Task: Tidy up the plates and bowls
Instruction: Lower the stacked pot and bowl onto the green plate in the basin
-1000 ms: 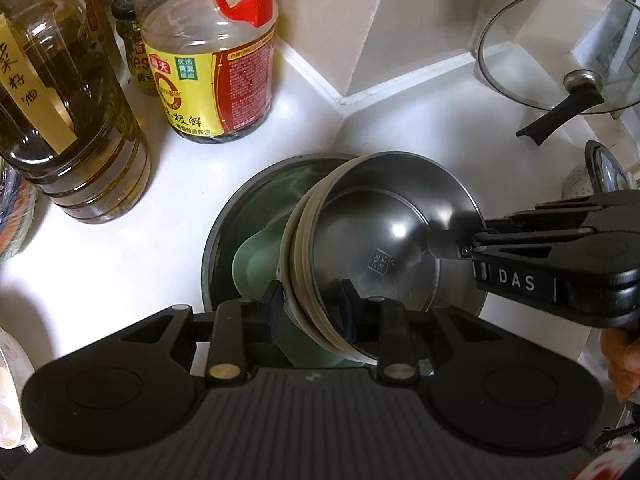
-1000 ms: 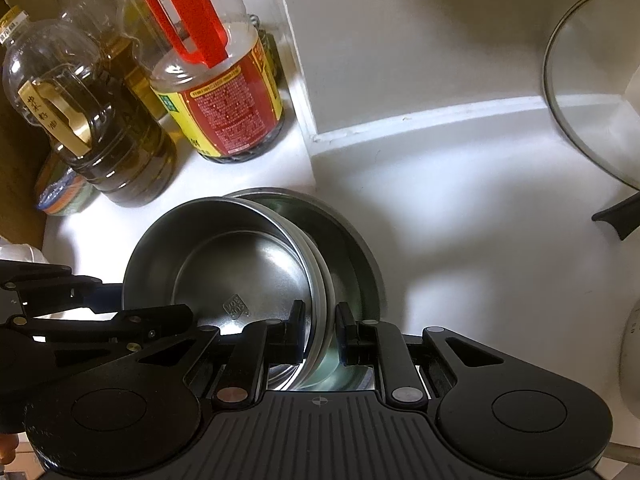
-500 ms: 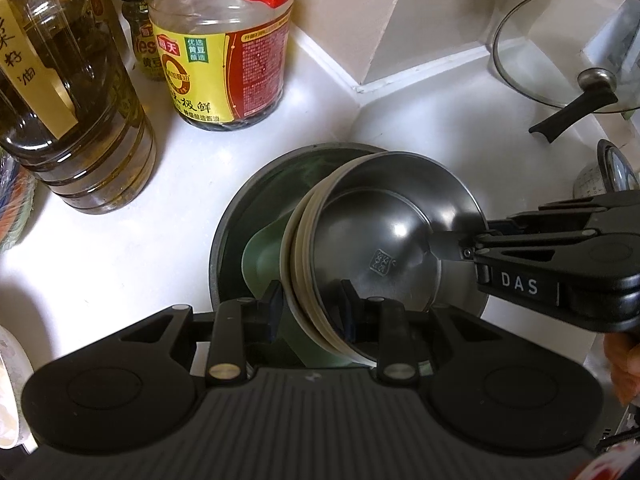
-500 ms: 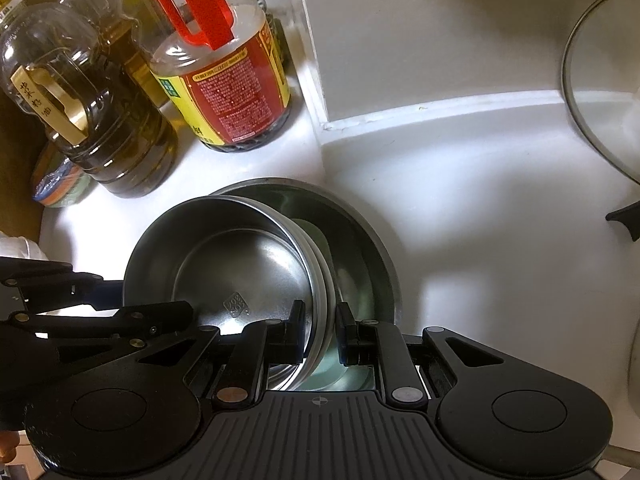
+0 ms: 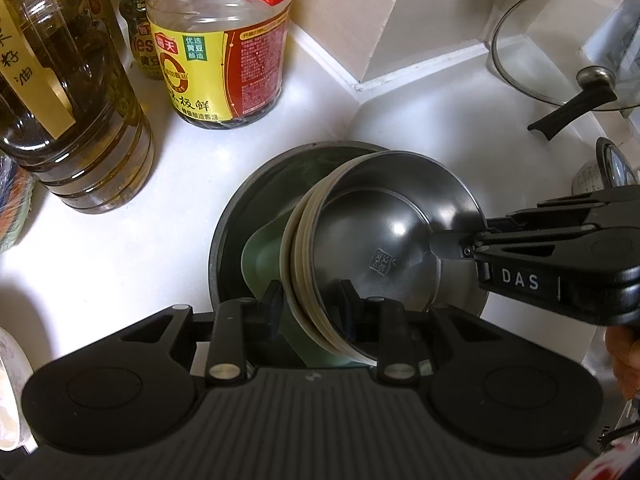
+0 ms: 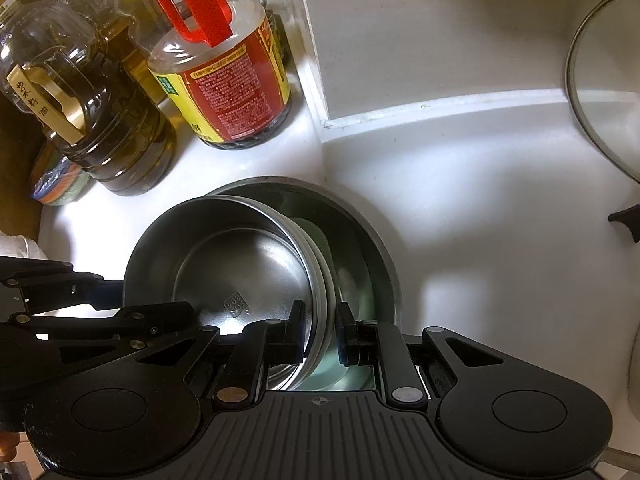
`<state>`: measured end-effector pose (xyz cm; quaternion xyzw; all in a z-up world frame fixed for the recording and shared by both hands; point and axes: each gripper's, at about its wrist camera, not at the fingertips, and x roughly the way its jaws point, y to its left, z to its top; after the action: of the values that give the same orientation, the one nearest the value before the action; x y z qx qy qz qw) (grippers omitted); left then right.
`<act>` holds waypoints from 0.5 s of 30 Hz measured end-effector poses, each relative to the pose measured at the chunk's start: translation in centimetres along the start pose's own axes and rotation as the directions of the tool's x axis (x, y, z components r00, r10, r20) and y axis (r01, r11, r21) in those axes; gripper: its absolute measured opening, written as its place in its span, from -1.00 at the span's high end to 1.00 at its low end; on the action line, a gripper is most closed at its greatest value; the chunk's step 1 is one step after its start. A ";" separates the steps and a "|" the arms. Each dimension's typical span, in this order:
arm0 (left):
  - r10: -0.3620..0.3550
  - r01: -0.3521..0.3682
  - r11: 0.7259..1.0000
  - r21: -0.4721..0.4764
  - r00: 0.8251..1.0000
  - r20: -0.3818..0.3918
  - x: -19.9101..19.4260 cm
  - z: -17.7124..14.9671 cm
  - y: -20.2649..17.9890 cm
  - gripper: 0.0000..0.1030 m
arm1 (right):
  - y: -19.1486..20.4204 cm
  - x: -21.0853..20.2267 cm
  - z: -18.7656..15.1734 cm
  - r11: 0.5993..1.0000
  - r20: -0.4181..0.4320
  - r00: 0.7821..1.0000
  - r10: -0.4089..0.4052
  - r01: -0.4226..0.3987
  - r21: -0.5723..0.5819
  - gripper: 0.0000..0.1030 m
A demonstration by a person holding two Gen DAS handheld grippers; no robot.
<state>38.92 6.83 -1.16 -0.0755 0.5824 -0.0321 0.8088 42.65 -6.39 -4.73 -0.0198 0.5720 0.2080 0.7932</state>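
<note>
**Two grippers, one bowl stack, both clamped on the rim**

Left wrist view, left to right. Upper left of frame: oil bottle [image 5: 72, 92] with a handwritten label strip, characters only partly readable. Next, a small jar [image 5: 138, 32] behind it; its label starts "Yes", the rest is hidden. Then the soy sauce jug [image 5: 224, 52] with a red handle and yellow-red label in Chinese print, too much glare for me to quote. Centre: stack of nested bowls [image 5: 384, 248], steel one on top with a square stamp in its base, unreadable. The stack sits tilted inside the big dark basin [image 5: 228, 248] on the white counter [image 5: 120, 248]; a pale green dish [image 5: 260, 256] shows under it. Left gripper [image 5: 310, 300] is narrow, one finger outside and one inside the stack's near rim, gripping it. Right edge: right gripper [image 5: 444, 244], marked "DAS", pinches the far rim. Upper right: glass lid [image 5: 560, 56], well clear.

Right wrist view confirms: right gripper [image 6: 320, 328] is nearly closed across the stacked rims.

Key relation: the stack lies directly between the two tools, grips roughly on opposite sides, and it leans toward the left gripper's side. My read is that the next move depends on raising both sides evenly so the nested bowls don't slide apart, with the basin wall close on the left.
</note>
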 end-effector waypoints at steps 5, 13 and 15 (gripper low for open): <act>-0.002 0.002 1.000 -0.004 1.000 -0.007 0.1 0.1 0.2 0.49 | 0.2 0.1 0.0 1.000 -0.008 1.000 -0.002 0.002 -0.001 0.70; -0.006 0.006 1.000 -0.012 1.000 -0.007 0.1 0.2 0.4 0.50 | 0.3 0.1 0.1 1.000 -0.030 1.000 0.002 -0.001 0.002 0.69; -0.009 0.009 1.000 -0.013 1.000 -0.007 0.1 0.2 0.5 0.50 | 0.4 0.2 0.2 1.000 -0.033 0.999 0.001 -0.001 0.000 0.69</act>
<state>39.14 7.29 -1.24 -0.0829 0.5850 -0.0322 0.8062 42.74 -5.89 -4.71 -0.0232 0.5849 0.2081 0.7836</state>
